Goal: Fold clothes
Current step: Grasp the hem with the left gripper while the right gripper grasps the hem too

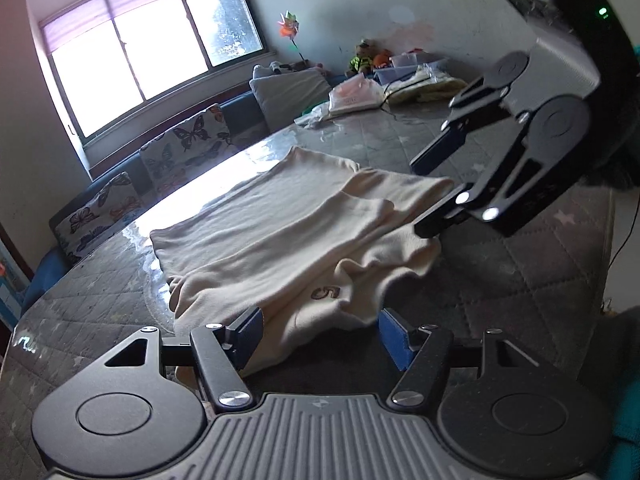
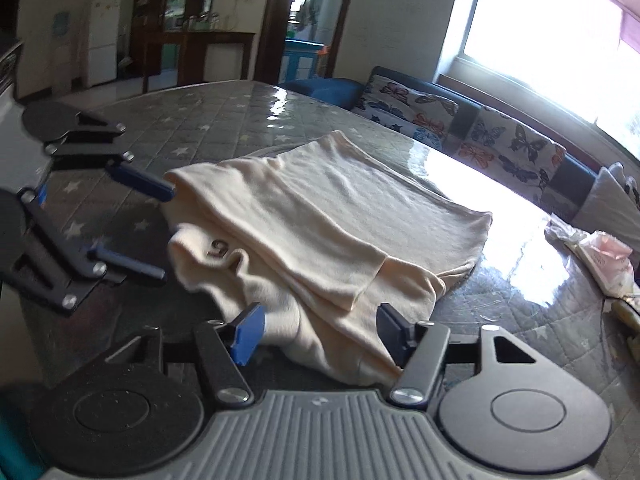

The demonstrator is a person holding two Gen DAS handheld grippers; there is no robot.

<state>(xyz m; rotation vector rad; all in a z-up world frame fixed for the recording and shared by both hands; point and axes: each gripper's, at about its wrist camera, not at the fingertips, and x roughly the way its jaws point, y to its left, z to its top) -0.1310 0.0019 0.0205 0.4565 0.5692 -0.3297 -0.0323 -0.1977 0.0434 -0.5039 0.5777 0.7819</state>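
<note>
A cream garment point(image 1: 280, 224) lies partly folded on the quilted grey mattress point(image 1: 500, 280), with a brown "5" mark near its rumpled near edge. My left gripper point(image 1: 322, 334) is open, its blue-padded fingers either side of that near edge, not closed on it. My right gripper point(image 1: 420, 200) shows at the right of the left wrist view, open beside the garment's right edge. In the right wrist view the garment point(image 2: 328, 224) lies ahead; my right gripper point(image 2: 322, 334) is open over its near corner, and the left gripper point(image 2: 168, 232) is open at its left edge.
A sofa with butterfly cushions point(image 1: 180, 148) runs along the mattress under a bright window point(image 1: 152, 48). Bags, folded items and toys point(image 1: 360, 96) crowd the far end. A doorway and cabinets point(image 2: 192, 20) lie beyond the mattress point(image 2: 208, 120). Glare covers the shiny cover point(image 2: 500, 208).
</note>
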